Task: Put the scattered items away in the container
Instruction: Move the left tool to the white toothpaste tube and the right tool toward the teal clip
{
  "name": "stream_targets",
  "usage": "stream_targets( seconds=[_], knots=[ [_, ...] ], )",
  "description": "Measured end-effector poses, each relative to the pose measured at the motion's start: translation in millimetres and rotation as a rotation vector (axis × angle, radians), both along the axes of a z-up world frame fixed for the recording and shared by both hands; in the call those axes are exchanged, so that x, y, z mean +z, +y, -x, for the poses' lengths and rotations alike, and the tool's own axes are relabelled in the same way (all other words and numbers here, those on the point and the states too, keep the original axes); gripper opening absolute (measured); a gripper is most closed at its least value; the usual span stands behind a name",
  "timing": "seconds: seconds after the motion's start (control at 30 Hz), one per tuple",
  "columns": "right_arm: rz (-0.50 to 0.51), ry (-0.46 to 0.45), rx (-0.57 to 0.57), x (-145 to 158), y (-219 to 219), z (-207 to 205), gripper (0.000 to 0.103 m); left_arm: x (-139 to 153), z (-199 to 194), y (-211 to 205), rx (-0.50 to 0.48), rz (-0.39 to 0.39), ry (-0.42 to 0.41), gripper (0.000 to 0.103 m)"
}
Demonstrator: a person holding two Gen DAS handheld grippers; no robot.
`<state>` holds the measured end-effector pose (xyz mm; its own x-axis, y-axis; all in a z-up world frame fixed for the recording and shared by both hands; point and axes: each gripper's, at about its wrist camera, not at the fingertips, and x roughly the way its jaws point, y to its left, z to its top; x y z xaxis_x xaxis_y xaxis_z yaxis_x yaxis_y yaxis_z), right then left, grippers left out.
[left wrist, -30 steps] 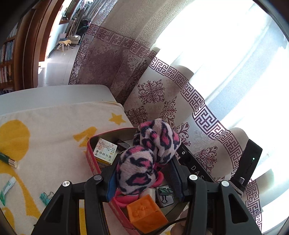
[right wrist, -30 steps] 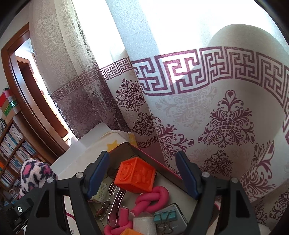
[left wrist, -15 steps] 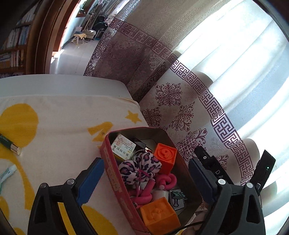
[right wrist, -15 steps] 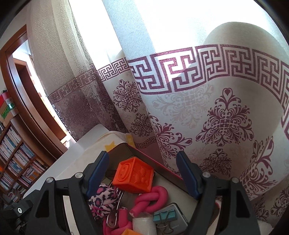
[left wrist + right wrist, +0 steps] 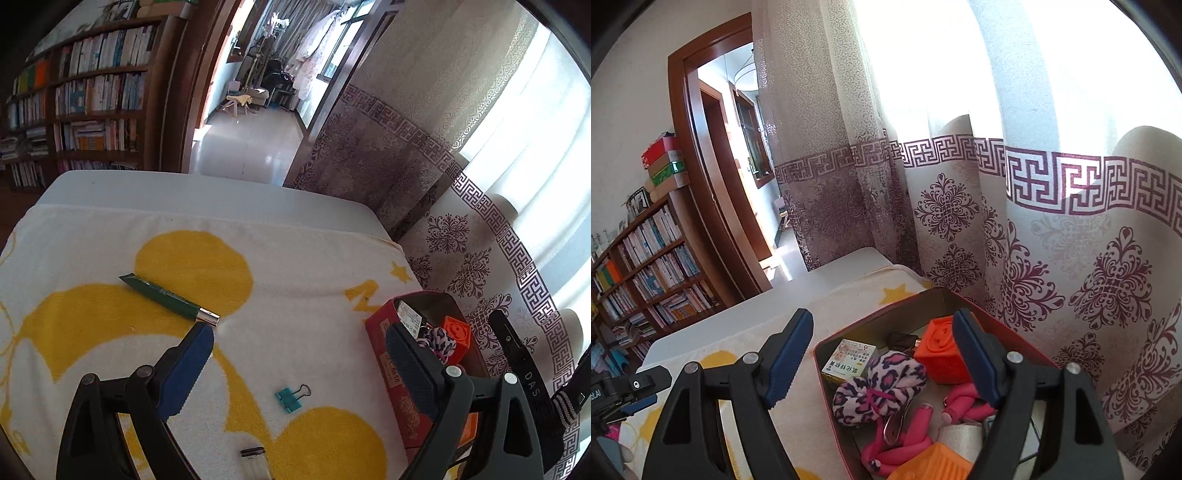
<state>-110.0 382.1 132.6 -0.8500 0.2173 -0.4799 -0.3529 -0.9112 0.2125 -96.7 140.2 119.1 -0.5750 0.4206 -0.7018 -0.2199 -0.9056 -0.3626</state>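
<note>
The red tin [image 5: 391, 354] [image 5: 827, 354] stands at the right edge of the towel-covered table. Inside it lie a pink leopard-print bow [image 5: 879, 384] [image 5: 437, 341], an orange cube [image 5: 940, 350], a small medicine box [image 5: 849, 360], pink foam rollers [image 5: 916, 435] and other bits. My left gripper [image 5: 299, 354] is open and empty over the towel, left of the tin. A dark green tube [image 5: 166, 297] lies just beyond its left fingertip; a teal binder clip [image 5: 290, 397] lies between its fingers. My right gripper [image 5: 882, 352] hangs open above the tin, holding nothing.
The white towel with yellow shapes [image 5: 184, 258] covers the table. A small clear item with a black cap [image 5: 255, 459] lies at the near edge. Patterned curtains [image 5: 1034, 221] hang right behind the tin. A bookshelf [image 5: 92, 103] and doorway lie beyond the table.
My left gripper opened and dropped the leopard bow into the tin, then swung left over the towel toward the green tube. The right gripper shifted slightly, still above the tin.
</note>
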Motion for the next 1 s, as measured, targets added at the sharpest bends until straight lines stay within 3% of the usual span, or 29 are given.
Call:
stream_targets(
  seconds=[0.2, 0.3, 0.57, 0.77, 0.87, 0.93, 1.0],
  knots=[
    [0.099, -0.039, 0.244, -9, -36, 10, 0.081, -28, 1, -52, 0.082, 0.067, -0.037, 0.096],
    [0.051, -0.063, 0.293, -14, -59, 11, 0.081, -51, 3, -69, 0.119, 0.069, -0.083, 0.096],
    [-0.032, -0.116, 0.402, -26, -95, 13, 0.081, -89, 11, -58, 0.053, 0.138, -0.117, 0.096],
    [-0.035, -0.146, 0.443, -33, -103, 17, 0.081, -107, 14, -50, 0.036, 0.189, -0.121, 0.096],
    [-0.033, -0.155, 0.448, -36, -104, 17, 0.081, -115, 17, -50, 0.04, 0.216, -0.128, 0.084],
    [-0.027, -0.167, 0.456, -38, -105, 19, 0.081, -115, 15, -47, 0.039, 0.241, -0.108, 0.083],
    [-0.021, -0.18, 0.467, -42, -107, 21, 0.081, -115, 14, -43, 0.036, 0.273, -0.095, 0.071]
  ],
)
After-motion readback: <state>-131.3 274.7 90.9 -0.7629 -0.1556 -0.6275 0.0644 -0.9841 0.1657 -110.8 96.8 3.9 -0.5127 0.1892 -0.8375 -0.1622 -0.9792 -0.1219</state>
